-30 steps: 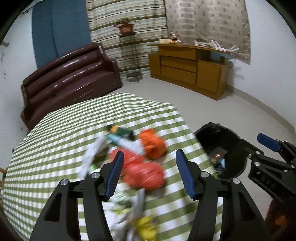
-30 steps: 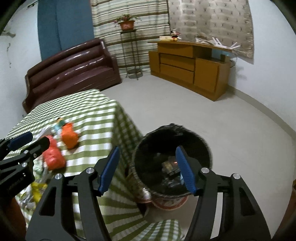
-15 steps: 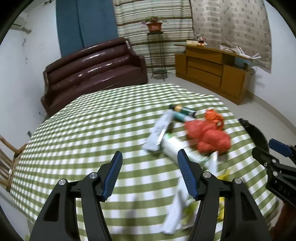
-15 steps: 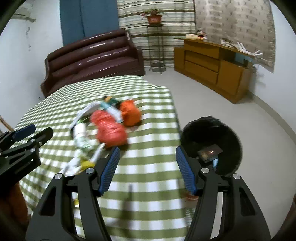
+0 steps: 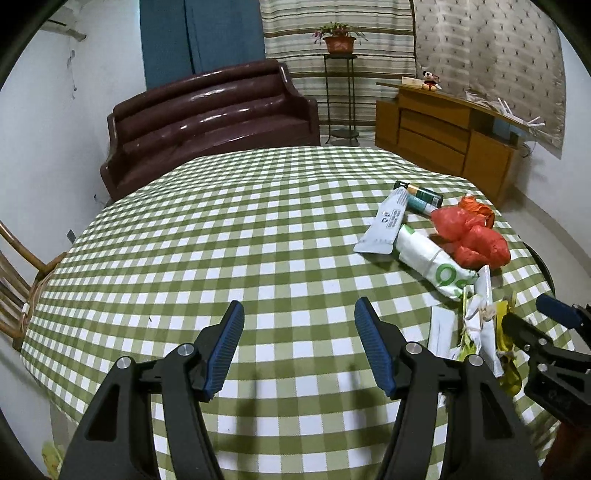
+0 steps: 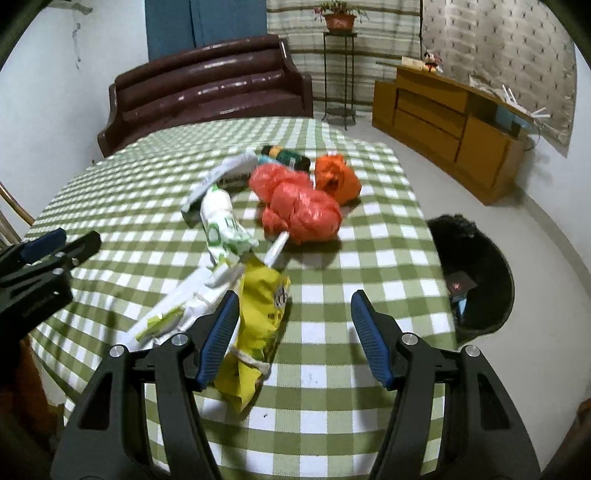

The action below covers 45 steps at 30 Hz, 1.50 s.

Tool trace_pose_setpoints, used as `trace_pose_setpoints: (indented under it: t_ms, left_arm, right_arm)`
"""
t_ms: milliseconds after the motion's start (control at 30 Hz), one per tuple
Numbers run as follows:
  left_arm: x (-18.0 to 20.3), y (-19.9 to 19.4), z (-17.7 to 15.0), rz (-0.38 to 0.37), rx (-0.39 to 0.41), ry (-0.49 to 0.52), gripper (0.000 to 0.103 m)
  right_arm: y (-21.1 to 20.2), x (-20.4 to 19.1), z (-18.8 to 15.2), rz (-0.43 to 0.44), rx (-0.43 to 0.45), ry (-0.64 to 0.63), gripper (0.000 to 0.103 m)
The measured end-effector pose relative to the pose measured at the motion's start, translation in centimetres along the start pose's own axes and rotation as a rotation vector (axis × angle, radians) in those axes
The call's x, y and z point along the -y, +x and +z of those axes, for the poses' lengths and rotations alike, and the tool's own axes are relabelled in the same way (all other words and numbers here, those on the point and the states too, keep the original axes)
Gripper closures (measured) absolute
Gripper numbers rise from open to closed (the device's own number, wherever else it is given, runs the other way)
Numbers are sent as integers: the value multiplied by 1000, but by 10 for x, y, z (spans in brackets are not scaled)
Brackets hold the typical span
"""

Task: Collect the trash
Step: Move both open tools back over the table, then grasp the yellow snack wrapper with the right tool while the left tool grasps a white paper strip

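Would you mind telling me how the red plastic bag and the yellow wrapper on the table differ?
The red plastic bag is crumpled into a rounded ball; the yellow wrapper lies long and flat. The red bag is plain, while the yellow wrapper bears print and looks tied with string. The bag sits farther from the right tool; the wrapper lies just ahead of it. Both rest on the checked tablecloth.

White walls; pale floor [image 6: 546,369]. Glossy dark-brown leather sofa [image 5: 210,122] under blue panel [image 5: 201,37], possibly a door. Striped curtain [image 5: 336,14] behind thin metal stand carrying potted plant [image 5: 338,38]. Long honey-wood sideboard [image 5: 443,136], right. Green-white checked tablecloth [image 5: 221,240] foreground.
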<state>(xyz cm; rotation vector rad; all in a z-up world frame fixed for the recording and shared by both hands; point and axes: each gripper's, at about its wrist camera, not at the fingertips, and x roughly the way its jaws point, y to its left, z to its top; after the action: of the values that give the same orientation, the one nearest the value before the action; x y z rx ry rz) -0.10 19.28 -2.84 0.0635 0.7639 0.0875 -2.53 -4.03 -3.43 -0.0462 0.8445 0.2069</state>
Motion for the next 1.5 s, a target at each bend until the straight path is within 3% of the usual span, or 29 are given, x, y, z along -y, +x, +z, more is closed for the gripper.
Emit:
trace_pose_setpoints:
  t_ms: [200, 833, 1000, 1100, 1300, 1400, 1500]
  left_arm:
    - [-3, 2, -4, -13, -12, -4, 41]
    - [-13, 7, -6, -31, -22, -20, 41]
    - [-13, 6, -8, -38, -21, -19, 41]
    - [-15, 6, -9, -42, -24, -21, 41]
    - [-15, 5, -12, -45, -23, -22, 41]
    - [-15, 5, -12, -46, -23, -23, 41]
    - [-15, 5, -13, -46, -24, -23, 41]
  right_arm:
    - [1, 0, -3, -56, -3, -26, 46]
    - [-2, -12, -9, -23, -31, -56, 50]
    - [-2, -18, -10, -12, -28, -73, 62]
    - [-3, -18, -10, -3, -26, -89, 81]
    - [-3, -11, -5, -89, 0, -110, 83]
    - [0, -5, -2, -87, -14, -100, 82]
    - [-1, 2, -1, -72, -10, -59, 72]
